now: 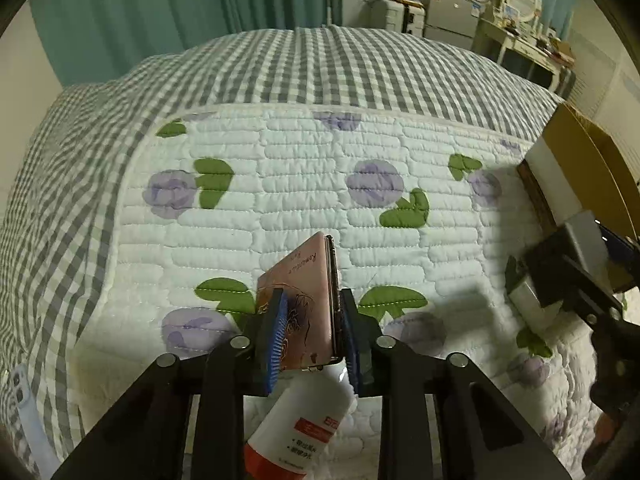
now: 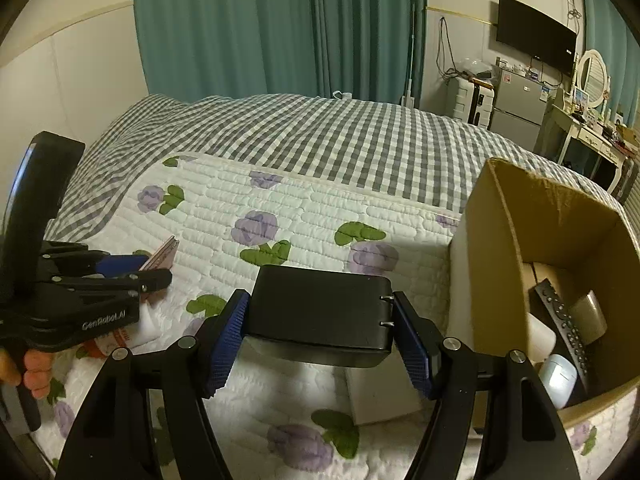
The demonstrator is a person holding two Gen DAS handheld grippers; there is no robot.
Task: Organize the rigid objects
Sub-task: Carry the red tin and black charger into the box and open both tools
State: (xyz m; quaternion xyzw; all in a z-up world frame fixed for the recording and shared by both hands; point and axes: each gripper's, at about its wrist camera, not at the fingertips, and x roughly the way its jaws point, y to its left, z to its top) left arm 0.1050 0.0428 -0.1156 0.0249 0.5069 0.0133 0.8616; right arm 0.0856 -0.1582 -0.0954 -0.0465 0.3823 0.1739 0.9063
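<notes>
Pink case [image 1: 298, 300], a flat thing with script and a line drawing on its cover, stood on edge between our left gripper [image 1: 310, 344] fingers, the blue pads [image 1: 276, 344] pressed against both of its faces, above the quilt. Below it, between the left gripper's arms, a white bottle [image 1: 304, 420] with a red label lay on the quilt (its cap end was hidden under the case).

Our right gripper [image 2: 320, 332] held a black box [image 2: 320, 312], a wide rounded block with two small metal pins at its right end; the jaws were pinching it at its two short ends, and it hung level above the quilt, just left of the cardboard box [image 2: 500, 240]. From the left wrist view we could see only a grey-and-black corner of that load at the right edge.

Inside the cardboard box lay a black remote control [image 2: 564, 328], a white rounded device [image 2: 558, 380], a tan flat object [image 2: 588, 316] and something pale beside the remote, too dim for us to name.

Everything rested on a white quilt [image 2: 312, 216] printed with purple flowers and green leaves, spread over a grey checked bedcover [image 2: 340, 136]. Beyond the bed hung teal curtains [image 2: 260, 28], with a wall-mounted television [image 2: 536, 32] and a small grey fridge [image 2: 520, 100] to the right.
</notes>
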